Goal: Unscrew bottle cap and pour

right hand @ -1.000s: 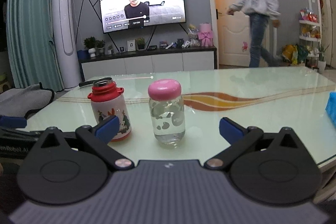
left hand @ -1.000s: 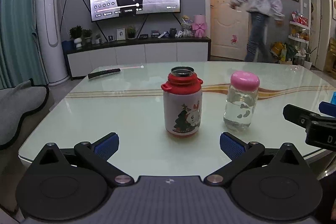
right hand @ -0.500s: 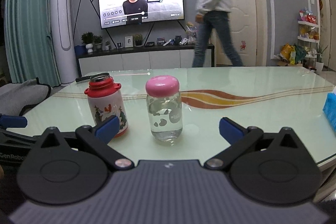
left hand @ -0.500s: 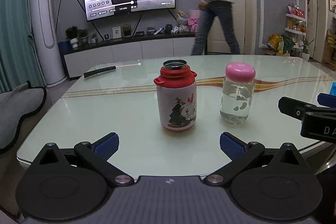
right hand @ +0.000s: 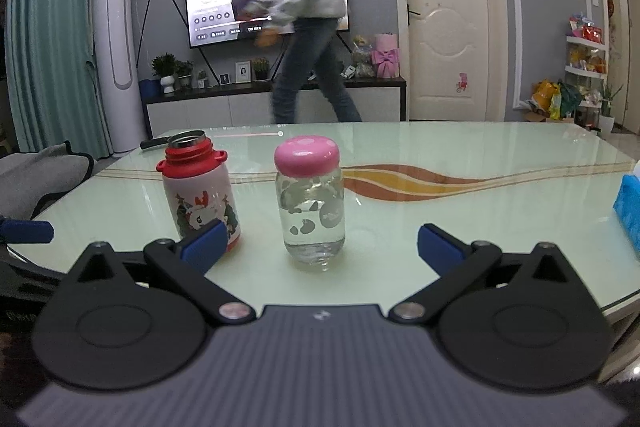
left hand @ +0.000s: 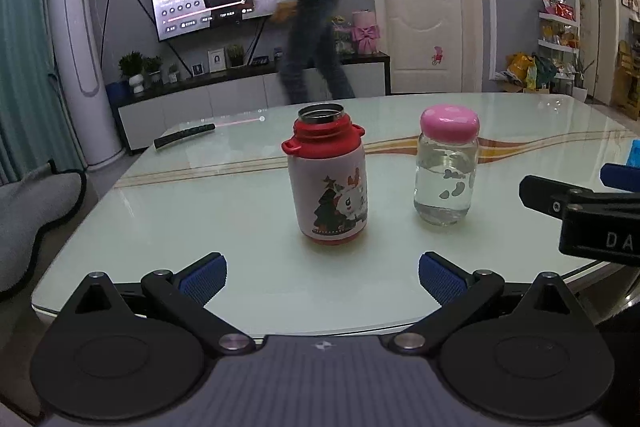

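Both grippers have drawn nearer. Left gripper (left hand: 322,277) faces the red flask (left hand: 327,179); right gripper (right hand: 319,247) faces the pink-capped bottle (right hand: 310,205), apparently part-filled, on the tabletop (right hand: 440,223). Jaws spread, empty; cap (right hand: 307,159) untouched, so unscrewing comes next.

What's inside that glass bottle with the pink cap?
The glass bottle holds clear liquid, filling most of it. The pink cap is on, so the mouth underneath is hidden.
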`<action>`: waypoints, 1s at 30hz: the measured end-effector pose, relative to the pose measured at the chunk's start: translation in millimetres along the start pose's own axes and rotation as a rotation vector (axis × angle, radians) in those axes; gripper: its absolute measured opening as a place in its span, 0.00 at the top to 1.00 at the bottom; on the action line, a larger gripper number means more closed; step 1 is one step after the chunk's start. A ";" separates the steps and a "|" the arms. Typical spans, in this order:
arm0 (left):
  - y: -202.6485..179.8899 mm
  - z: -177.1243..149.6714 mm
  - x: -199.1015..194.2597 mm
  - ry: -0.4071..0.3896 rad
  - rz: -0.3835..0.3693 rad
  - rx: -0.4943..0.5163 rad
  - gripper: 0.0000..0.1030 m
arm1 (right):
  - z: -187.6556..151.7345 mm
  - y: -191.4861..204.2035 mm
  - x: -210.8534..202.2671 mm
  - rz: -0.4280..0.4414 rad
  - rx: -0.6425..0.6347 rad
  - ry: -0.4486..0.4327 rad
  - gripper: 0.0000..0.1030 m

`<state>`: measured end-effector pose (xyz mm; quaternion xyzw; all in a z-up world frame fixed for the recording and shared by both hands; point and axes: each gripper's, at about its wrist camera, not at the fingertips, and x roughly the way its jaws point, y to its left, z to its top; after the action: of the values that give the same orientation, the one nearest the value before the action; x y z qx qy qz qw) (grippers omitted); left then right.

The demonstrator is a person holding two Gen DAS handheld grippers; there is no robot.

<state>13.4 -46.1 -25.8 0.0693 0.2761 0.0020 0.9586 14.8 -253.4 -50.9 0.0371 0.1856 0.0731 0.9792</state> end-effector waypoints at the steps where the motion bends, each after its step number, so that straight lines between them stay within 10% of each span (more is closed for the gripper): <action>1: -0.8 -0.2 0.6 -0.002 0.001 0.002 0.00 | 0.1 -0.5 0.3 -0.003 0.001 0.000 0.00; 30: -6.1 12.8 26.8 0.001 -0.030 -0.035 0.00 | 24.6 12.1 12.5 0.015 -0.080 -0.006 0.00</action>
<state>42.6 -52.7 -30.1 0.0484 0.2774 -0.0078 0.9595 33.8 -240.6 -31.3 -0.0006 0.1796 0.0878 0.9798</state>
